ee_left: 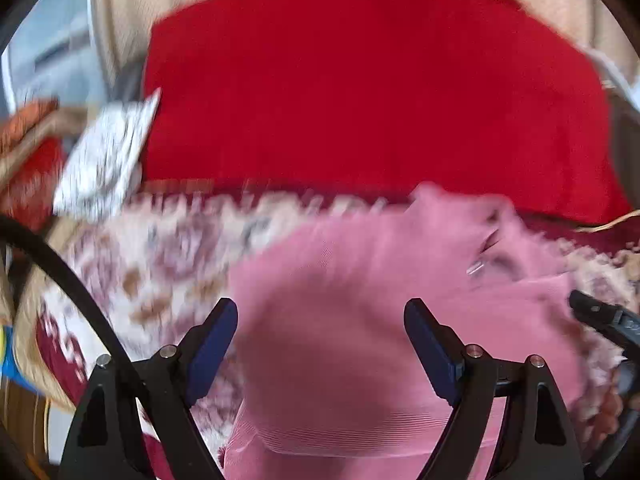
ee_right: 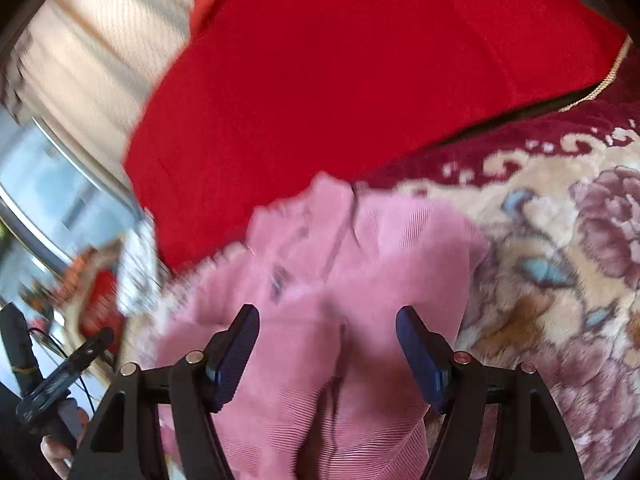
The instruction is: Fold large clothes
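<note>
In the left wrist view, the garment (ee_left: 360, 300) lies on the rug (ee_left: 160, 272) in the lower middle of the frame. The big cushion (ee_left: 360, 92) sits behind it and fills the upper middle. A small packet (ee_left: 104, 156) lies at the left, beside the cushion. In the right wrist view, the garment lies in the lower middle, with the rug to its right.

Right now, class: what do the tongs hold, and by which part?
Nothing. Both left tongs and right tongs stand open above the pink garment.
</note>
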Available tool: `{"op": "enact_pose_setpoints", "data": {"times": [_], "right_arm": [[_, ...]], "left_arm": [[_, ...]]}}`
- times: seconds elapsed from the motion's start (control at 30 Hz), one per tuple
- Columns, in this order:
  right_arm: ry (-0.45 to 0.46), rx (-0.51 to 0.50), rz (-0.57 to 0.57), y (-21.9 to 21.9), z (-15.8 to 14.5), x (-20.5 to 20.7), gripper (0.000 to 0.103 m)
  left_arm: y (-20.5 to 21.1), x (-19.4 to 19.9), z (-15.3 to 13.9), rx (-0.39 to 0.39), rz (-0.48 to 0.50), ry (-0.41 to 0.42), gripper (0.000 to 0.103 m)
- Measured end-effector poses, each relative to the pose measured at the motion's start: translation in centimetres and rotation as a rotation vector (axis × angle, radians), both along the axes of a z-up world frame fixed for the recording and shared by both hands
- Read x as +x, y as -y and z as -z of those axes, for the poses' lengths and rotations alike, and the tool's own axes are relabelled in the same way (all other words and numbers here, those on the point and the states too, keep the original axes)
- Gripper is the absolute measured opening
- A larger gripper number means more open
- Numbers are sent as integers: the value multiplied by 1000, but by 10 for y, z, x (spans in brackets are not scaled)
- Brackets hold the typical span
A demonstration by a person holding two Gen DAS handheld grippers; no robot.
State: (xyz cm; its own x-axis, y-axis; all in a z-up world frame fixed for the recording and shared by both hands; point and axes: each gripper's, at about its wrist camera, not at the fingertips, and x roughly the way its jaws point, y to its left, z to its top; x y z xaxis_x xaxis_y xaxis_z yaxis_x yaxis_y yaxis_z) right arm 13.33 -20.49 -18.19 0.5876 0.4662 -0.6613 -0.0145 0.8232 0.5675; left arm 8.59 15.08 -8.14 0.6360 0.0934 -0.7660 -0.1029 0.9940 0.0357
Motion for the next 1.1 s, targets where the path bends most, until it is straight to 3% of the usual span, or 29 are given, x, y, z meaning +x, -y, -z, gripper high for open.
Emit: {"op": "enact_pose_setpoints", "data": {"times": [0.07, 0.13, 0.17, 0.2, 0.27, 0.3, 0.4, 0.47, 0.53, 0.6, 0.67, 0.73, 0.77, 0.83, 0.93, 0.97, 1.0, 1.07, 1.1], "right_arm": [[-54, -59, -13, -14, 14, 7, 75], [-32, -81, -23, -24, 16, 8, 72], [-5, -94, -59, -33, 13, 8, 60], [22, -104, -109, -43, 9, 7, 34], [63, -167, -144, -58, 3, 1, 24], [90, -193, -142, -63, -1, -1, 13], [188, -216, -108, -57, -19, -9, 9], [256, -204, -43, -41, -34, -15, 7], [286, -213, 25, -24, -40, -21, 6], [230, -256, 50, -14, -32, -13, 7], [73, -245, 31, -9, -4, 4, 7], [-46, -214, 24, -3, 15, 12, 8], [-50, -191, 34, 0, 13, 12, 9], [10, -188, 61, 7, -6, 6, 11], [184, -176, 128, 18, -39, -16, 12], [224, -166, 127, 18, -45, -22, 24], [246, -161, 113, 15, -49, -26, 51], [257, -168, 78, 0, -48, -29, 90], [282, -173, 64, -7, -48, -33, 89]], "left_arm": [[-13, 5, 33, -20, -24, -78, 86], [-17, 9, 64, -35, -49, -162, 86], [-20, 9, 78, -73, -52, -183, 86], [-22, 8, 88, -113, -51, -189, 86], [-21, 4, 90, -107, -43, -159, 86], [-20, 3, 88, -101, -25, -150, 86], [-23, -3, 69, -151, -5, -53, 85], [-21, -10, 54, -154, 2, 38, 85], [-16, -10, 51, -145, 1, 68, 85], [-8, 2, 70, -116, -3, -32, 85], [1, 12, 93, -7, -12, -134, 88], [6, 9, 87, 27, 0, -107, 88], [5, 6, 82, 20, 4, -83, 88], [-1, -1, 71, 20, -22, -23, 88], [-8, -11, 50, 44, -66, 91, 88], [-9, -15, 45, 57, -76, 128, 88], [-11, -12, 43, 64, -79, 139, 88], [-7, -5, 45, 79, -70, 115, 88], [-4, 0, 51, 88, -60, 83, 88]]}}
